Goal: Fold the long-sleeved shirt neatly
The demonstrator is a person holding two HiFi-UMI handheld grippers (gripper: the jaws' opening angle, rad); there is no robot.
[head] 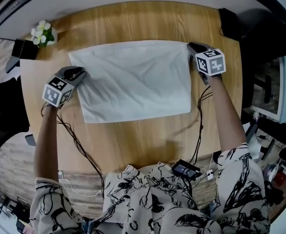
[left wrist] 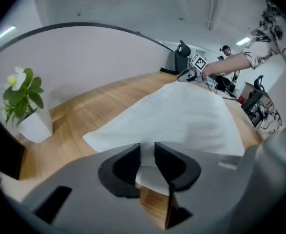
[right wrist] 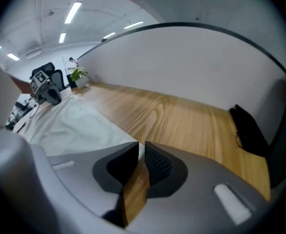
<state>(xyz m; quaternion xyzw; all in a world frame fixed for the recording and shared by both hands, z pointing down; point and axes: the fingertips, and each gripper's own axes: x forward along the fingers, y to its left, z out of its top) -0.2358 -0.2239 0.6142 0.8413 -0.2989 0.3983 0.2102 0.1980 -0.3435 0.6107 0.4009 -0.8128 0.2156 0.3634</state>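
The white shirt (head: 133, 79) lies folded into a flat rectangle on the wooden table (head: 147, 135). My left gripper (head: 79, 73) is at the shirt's left edge. In the left gripper view (left wrist: 147, 155) its jaws stand a little apart, with the white shirt (left wrist: 181, 116) edge lying in the gap. My right gripper (head: 191, 47) is at the far right corner. Seen close in the right gripper view (right wrist: 142, 152), its jaws are nearly together with a sliver of the shirt (right wrist: 74, 123) corner pinched between them.
A small potted plant (head: 43, 33) stands at the table's far left corner. A black object (head: 229, 23) sits at the far right corner. A black device (head: 185, 168) with cables lies at the near edge by the person's lap. Office chairs stand off to the right.
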